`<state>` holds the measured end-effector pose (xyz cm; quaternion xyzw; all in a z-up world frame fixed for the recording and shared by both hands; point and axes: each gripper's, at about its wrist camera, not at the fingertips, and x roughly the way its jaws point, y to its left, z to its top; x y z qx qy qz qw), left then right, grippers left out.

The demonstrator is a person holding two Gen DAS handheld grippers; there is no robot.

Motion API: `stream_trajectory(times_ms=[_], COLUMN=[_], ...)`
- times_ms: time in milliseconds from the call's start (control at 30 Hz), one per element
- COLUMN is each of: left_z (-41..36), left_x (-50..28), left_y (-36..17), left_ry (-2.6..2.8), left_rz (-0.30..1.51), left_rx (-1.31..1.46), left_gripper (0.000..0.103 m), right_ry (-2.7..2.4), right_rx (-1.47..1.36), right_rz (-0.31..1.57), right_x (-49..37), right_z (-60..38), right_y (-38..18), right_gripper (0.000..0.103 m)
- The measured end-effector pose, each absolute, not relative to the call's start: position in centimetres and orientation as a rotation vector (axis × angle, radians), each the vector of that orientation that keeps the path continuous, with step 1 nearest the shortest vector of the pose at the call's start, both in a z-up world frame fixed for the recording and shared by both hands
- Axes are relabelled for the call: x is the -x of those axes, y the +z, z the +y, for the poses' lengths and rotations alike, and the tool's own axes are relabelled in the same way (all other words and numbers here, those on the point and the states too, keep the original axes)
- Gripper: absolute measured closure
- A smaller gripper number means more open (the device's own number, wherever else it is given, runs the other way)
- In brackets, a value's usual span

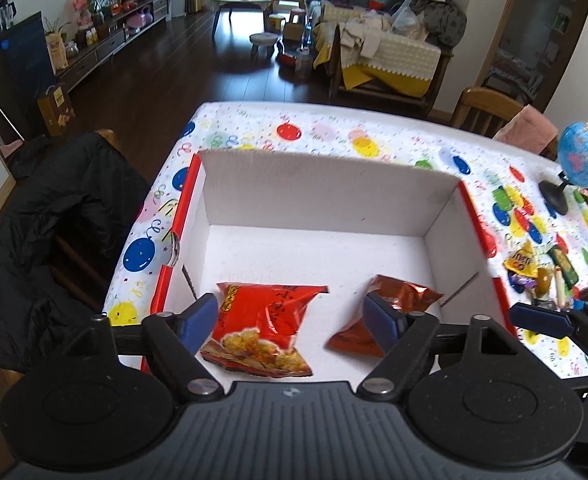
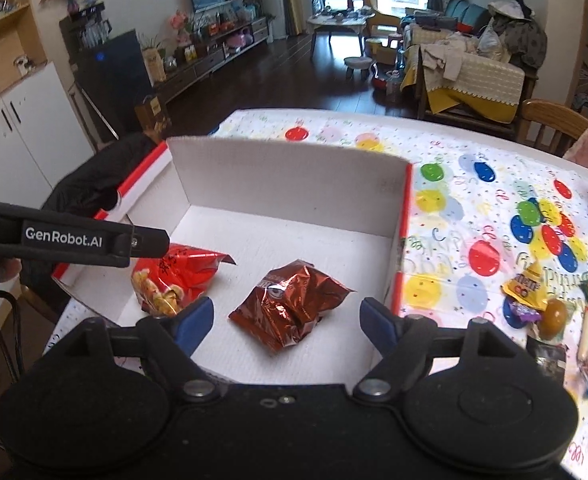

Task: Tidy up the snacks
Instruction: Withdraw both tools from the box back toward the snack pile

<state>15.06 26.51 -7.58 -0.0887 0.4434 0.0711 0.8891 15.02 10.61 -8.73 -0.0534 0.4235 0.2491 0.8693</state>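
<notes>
- Snacks [image 2: 550, 312] lie loose near the tabletop's [image 2: 454, 184] right edge, right of the white box [image 2: 290, 184].
- Red bag [image 1: 260, 324] and brown bag [image 2: 290, 306] sit inside, at its near edge.
- Left tool [image 1: 290, 322] and right tool [image 2: 286, 320] both gape empty; the right is nearer the pile.

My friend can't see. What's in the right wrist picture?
An open, empty claw hovers over a white box holding a brown foil snack bag and a red snack bag. More snacks lie on the balloon tablecloth to the right.
</notes>
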Motion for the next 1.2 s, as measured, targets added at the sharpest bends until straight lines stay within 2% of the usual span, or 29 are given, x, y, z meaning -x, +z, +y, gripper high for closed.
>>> stream_trajectory(times_ms=[267, 367, 433, 500, 567, 633, 700, 1200], left_z=[24.7, 23.9, 23.5, 23.0, 22.5, 21.9, 21.2, 11.2], left_x=[-13.7, -13.3, -13.0, -12.8, -12.5, -12.2, -11.9, -12.2], left_y=[-5.7, -5.3, -5.0, -4.9, -4.6, -4.3, -4.0, -4.4], left_ry=[0.101, 0.082, 0.07, 0.054, 0.033, 0.014, -0.013, -0.247], left_rz=[0.877, 0.863, 0.852, 0.847, 0.839, 0.828, 0.811, 0.822], left_rx=[0.189, 0.184, 0.182, 0.183, 0.184, 0.184, 0.185, 0.158], left_gripper=[0.019, 0.015, 0.015, 0.014, 0.013, 0.004, 0.002, 0.0], right_ry=[0.472, 0.45, 0.442, 0.43, 0.419, 0.401, 0.382, 0.196], right_rx=[0.018, -0.007, -0.024, -0.036, -0.051, -0.065, -0.075, -0.145], right_rz=[0.853, 0.836, 0.824, 0.804, 0.791, 0.773, 0.755, 0.677], right_x=[-13.5, -12.9, -12.5, -12.0, -11.5, -10.9, -10.4, -7.3], right_z=[7.4, 6.4, 5.6, 4.8, 3.9, 2.9, 2.0, -8.0], right_y=[-6.9, -6.4, -6.1, -5.8, -5.7, -5.3, -5.2, -5.7], right_gripper=[0.02, 0.019, 0.015, 0.005, 0.005, 0.005, 0.0, 0.0])
